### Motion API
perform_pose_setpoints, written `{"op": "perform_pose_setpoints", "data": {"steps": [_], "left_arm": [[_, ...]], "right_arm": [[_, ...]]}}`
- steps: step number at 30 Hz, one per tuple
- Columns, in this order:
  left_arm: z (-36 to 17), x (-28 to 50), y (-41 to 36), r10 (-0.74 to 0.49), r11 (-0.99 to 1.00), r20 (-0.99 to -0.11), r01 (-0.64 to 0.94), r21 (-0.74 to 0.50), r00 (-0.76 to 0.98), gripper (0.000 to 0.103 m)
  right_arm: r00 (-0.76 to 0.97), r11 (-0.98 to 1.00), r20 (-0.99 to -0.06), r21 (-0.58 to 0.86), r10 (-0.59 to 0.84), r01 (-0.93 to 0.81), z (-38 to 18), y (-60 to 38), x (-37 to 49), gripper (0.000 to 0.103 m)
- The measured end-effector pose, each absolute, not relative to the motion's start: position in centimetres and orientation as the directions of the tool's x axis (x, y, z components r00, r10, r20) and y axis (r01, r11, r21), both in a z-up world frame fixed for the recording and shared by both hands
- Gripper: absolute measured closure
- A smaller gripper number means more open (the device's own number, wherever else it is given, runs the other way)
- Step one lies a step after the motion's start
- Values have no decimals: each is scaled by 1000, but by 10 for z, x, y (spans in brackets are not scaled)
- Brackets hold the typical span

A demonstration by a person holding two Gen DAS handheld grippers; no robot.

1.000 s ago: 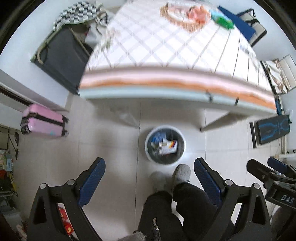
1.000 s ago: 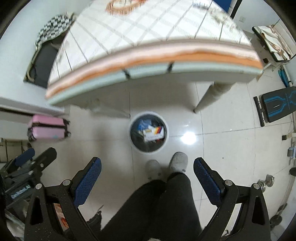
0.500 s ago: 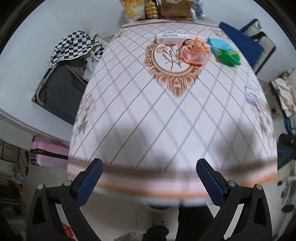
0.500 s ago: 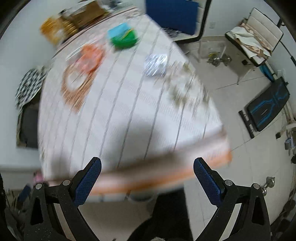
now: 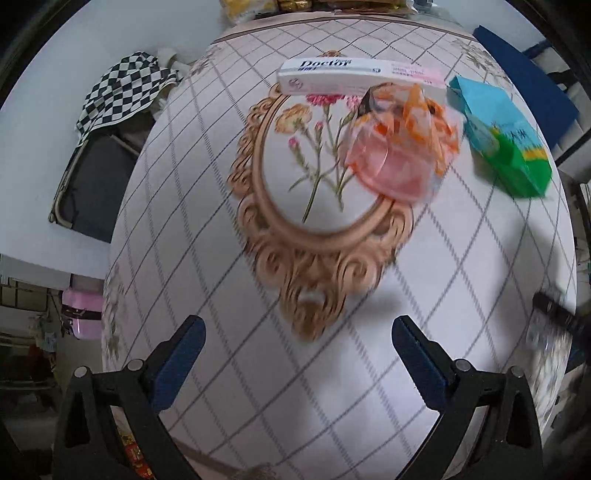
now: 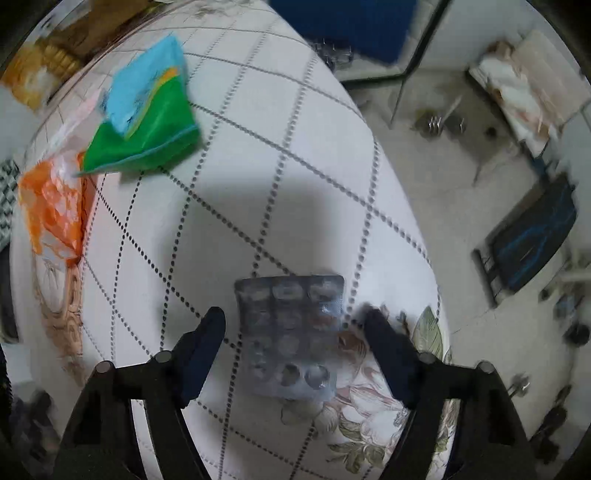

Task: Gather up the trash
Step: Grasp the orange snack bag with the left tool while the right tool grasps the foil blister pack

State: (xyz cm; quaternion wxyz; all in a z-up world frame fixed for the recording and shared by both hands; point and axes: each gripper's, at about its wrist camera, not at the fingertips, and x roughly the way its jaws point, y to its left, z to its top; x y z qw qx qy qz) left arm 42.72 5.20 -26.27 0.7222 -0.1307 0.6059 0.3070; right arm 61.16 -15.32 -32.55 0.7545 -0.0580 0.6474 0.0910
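Both grippers hang over a table (image 5: 184, 221) with a checked, flowered cloth. My left gripper (image 5: 297, 325) is open and holds nothing; it is near the cloth's gold oval. Beyond it lie a white "Doctor" box (image 5: 354, 75), a crumpled orange-pink plastic wrapper (image 5: 402, 144) and a blue-green packet (image 5: 502, 136). My right gripper (image 6: 295, 315) points down over a silver blister pack (image 6: 291, 336) by the table's right edge. Its jaws are closing with the pack between them, and a gap shows on both sides. The green packet (image 6: 147, 114) and the orange wrapper (image 6: 51, 210) lie further back on the left.
Yellow snack packs (image 5: 247, 9) stand at the table's far edge. On the floor to the left are a checkered cloth over a dark bag (image 5: 122, 92) and a pink suitcase (image 5: 81, 314). To the right are a blue chair (image 6: 351, 26) and a black bench (image 6: 532, 236).
Both grippers swept from above the floor bin and the person's feet to over the table. The right jaws have narrowed around the blister pack; the left jaws stayed wide.
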Motion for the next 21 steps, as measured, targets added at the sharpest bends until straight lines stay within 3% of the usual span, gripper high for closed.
{"op": "perform_pose_setpoints", "data": {"steps": [1,11,12,13,14,16,21], "left_arm": [[-263,437,56,277,779,-957,-603,173,85,0],[-262,534,83,185,826,-966,-561,54,179,2],[-266,542,85,166,831,-970,-554,40,179,12],[-270,548,87,151,833,-973,-552,29,176,41],[-274,554,89,137,835,-976,-550,22,170,55],[-279,559,93,92,839,-979,-544,-22,181,93],[-267,548,89,126,850,-971,-527,0,203,101]], "right_arm": [[165,973,-985,8,48,-231,-324,-146,611,45],[129,971,-983,100,130,-215,-315,-120,648,45],[127,972,-983,100,129,-212,-314,-119,653,45],[127,973,-983,101,129,-209,-313,-121,656,45],[127,973,-984,100,129,-209,-314,-120,659,45],[126,973,-983,103,130,-206,-315,-117,663,45],[138,970,-981,101,134,-222,-307,-115,661,45]]}}
